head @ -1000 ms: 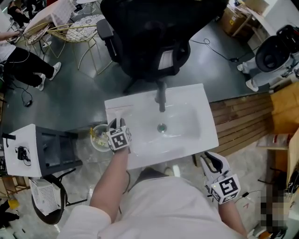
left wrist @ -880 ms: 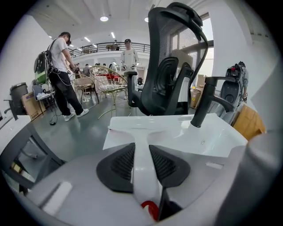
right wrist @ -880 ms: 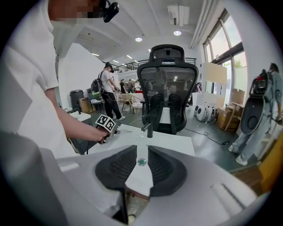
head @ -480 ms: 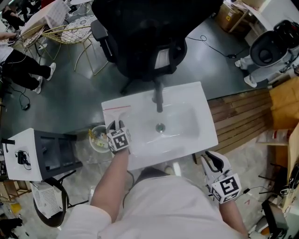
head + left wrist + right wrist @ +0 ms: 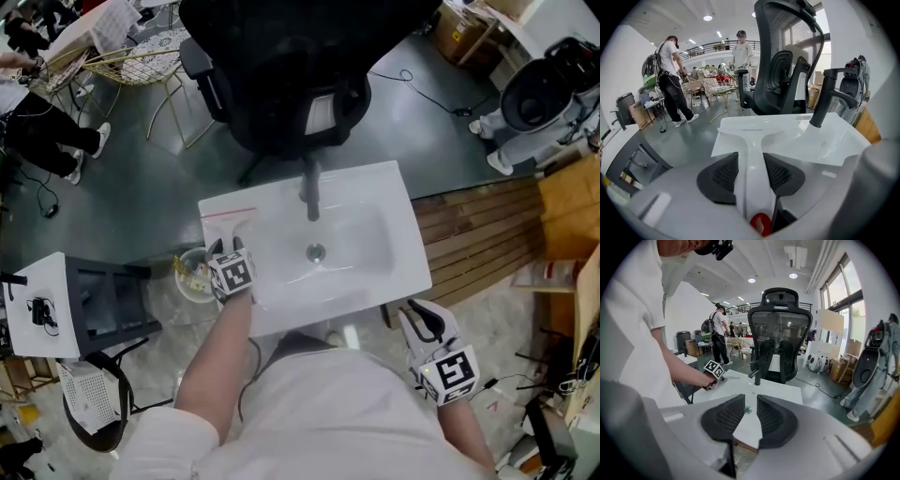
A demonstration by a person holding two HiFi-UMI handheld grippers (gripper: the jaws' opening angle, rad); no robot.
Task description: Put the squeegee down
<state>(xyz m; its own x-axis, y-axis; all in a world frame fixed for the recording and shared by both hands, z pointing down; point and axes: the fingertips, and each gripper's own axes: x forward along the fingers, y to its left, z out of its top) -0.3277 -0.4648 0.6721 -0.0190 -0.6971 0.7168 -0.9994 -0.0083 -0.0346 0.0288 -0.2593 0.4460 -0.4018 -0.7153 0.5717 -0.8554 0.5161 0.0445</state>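
Broadly, a big open room with a dark grey floor (image 5: pixel 141 187) holds a black office chair (image 5: pixel 291 75). In front of the chair stands a white worktop (image 5: pixel 398 272) with a sunken basin (image 5: pixel 352 244) and a black tap (image 5: pixel 308 195). Over the worktop's left rim sits the left tool (image 5: pixel 226 247), its jaws just opened and loose either side of the white squeegee (image 5: pixel 752 154), whose blade end lies on that rim. Off the near right corner hangs the right tool (image 5: pixel 424 321), jaws slightly apart and empty.
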